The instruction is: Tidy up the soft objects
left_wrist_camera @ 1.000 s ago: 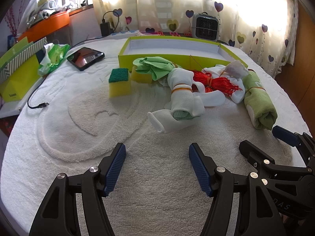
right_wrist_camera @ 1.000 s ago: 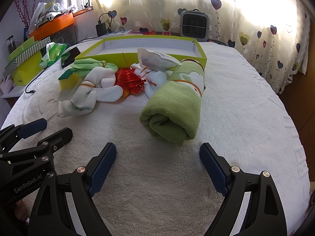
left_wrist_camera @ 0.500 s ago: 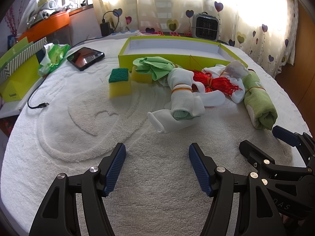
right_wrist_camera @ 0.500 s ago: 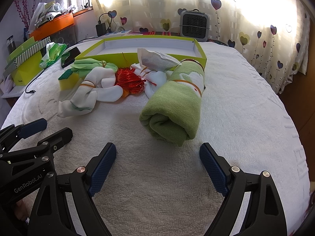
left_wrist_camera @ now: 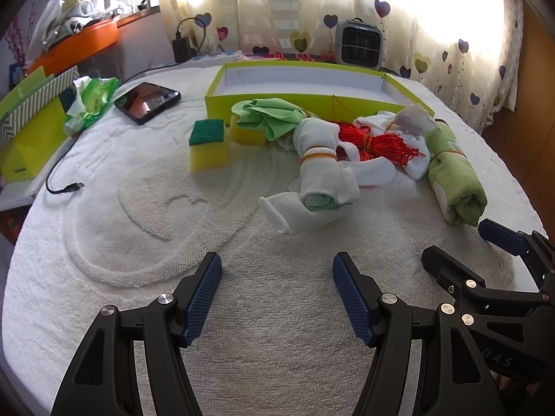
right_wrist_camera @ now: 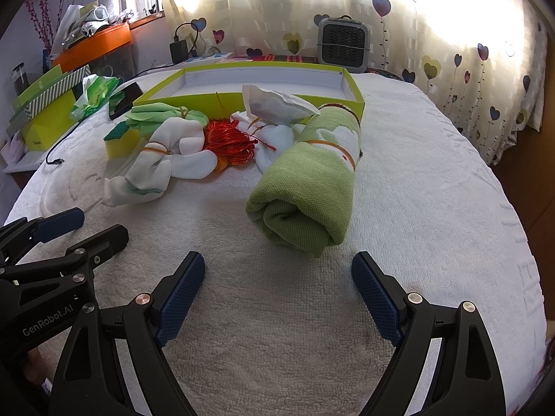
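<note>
Soft things lie on a white towel before an open yellow-green box (left_wrist_camera: 263,98) (right_wrist_camera: 353,93). A rolled green towel (right_wrist_camera: 308,187) (left_wrist_camera: 454,176) lies just ahead of my open, empty right gripper (right_wrist_camera: 277,270). White socks bound with a rubber band (left_wrist_camera: 319,176) (right_wrist_camera: 156,166) lie ahead of my open, empty left gripper (left_wrist_camera: 277,270). A red thread bundle (left_wrist_camera: 378,142) (right_wrist_camera: 229,140), a green cloth (left_wrist_camera: 270,116), two yellow sponges (left_wrist_camera: 208,145) and a white pouch (right_wrist_camera: 277,104) lie behind.
A tablet (left_wrist_camera: 147,98) and a loose cable (left_wrist_camera: 62,180) lie at the left. Yellow-green boxes (left_wrist_camera: 27,131) and a crumpled green bag (left_wrist_camera: 90,97) stand at the left edge. A small grey heater (right_wrist_camera: 343,43) stands behind the box by the curtain.
</note>
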A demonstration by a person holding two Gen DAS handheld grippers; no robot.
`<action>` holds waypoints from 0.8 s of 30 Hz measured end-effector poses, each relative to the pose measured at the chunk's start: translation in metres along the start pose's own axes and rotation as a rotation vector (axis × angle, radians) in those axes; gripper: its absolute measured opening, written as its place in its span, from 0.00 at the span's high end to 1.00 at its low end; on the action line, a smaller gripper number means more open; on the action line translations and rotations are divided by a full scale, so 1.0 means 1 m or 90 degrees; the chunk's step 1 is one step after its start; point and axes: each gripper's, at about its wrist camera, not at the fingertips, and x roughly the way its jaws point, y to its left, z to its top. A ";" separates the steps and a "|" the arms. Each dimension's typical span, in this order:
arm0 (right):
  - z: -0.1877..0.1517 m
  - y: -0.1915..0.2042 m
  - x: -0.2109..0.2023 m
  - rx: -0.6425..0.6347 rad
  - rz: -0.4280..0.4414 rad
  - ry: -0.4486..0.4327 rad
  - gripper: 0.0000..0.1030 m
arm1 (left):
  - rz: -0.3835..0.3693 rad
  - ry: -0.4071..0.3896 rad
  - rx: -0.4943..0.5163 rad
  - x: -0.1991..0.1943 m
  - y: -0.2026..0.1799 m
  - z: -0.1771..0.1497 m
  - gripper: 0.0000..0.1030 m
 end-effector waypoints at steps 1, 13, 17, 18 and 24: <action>-0.001 0.000 0.000 0.000 0.001 0.000 0.15 | -0.001 0.000 0.001 0.000 0.000 0.000 0.36; -0.002 -0.006 -0.006 0.013 0.022 -0.006 0.15 | -0.037 0.009 -0.022 -0.003 0.005 0.002 0.36; 0.001 -0.016 -0.014 0.044 0.046 -0.023 0.15 | -0.058 0.001 -0.041 -0.009 0.011 0.007 0.36; 0.003 -0.020 -0.017 0.054 0.052 -0.034 0.15 | -0.054 -0.003 -0.037 -0.012 0.011 0.008 0.36; 0.019 -0.024 -0.023 0.047 0.029 -0.063 0.15 | -0.096 -0.016 -0.030 -0.017 0.012 0.029 0.36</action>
